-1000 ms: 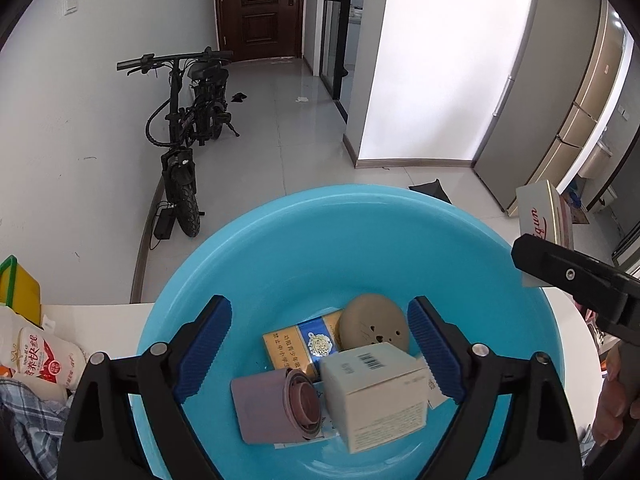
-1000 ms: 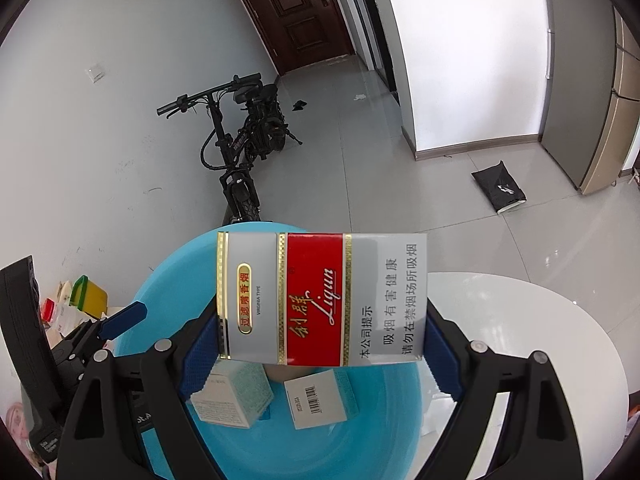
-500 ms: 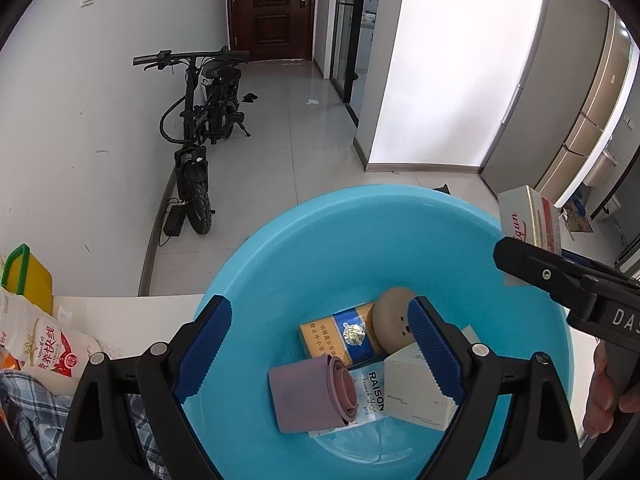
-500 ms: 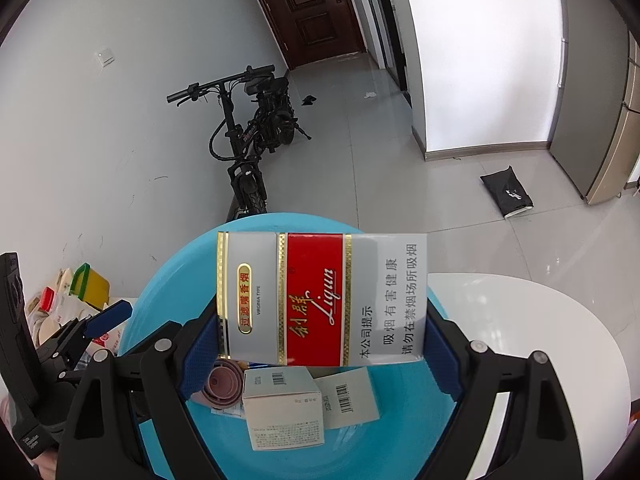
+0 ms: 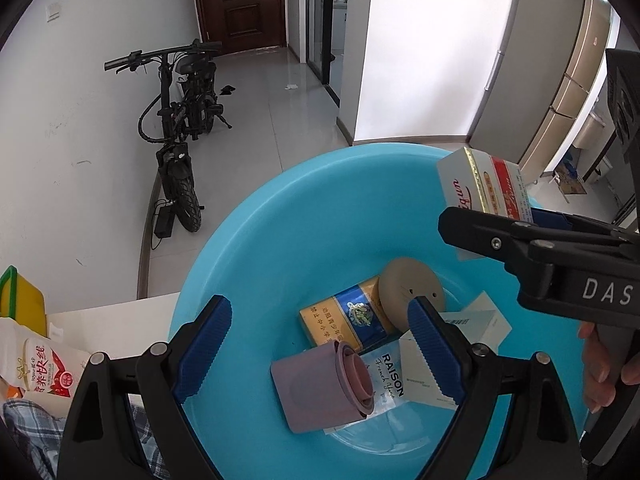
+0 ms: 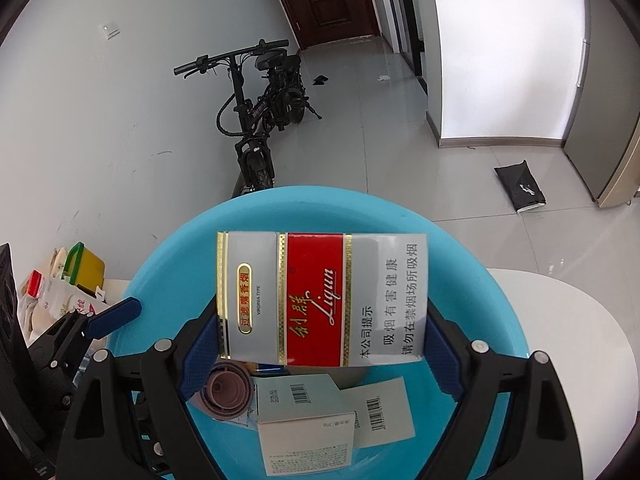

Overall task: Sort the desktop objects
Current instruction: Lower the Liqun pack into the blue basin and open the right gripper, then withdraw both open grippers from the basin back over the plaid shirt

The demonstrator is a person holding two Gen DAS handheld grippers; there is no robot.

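- The right gripper [image 6: 322, 344] clamped the cigarette pack [image 6: 322, 298] above the blue basin [image 6: 472, 256], not yet dropped.
- The left gripper [image 5: 320, 340] gaped empty over the basin's six o'clock side (several boxes [image 6: 306, 428] already inside).

Right gripper [image 6: 322, 344] was clamped on a red-and-silver cigarette pack [image 6: 320, 300], held crosswise between both blue pads, jaws spread to the pack's length. Left gripper [image 5: 320, 348] stood with jaws wide apart, nothing between its pads [image 5: 204, 344].
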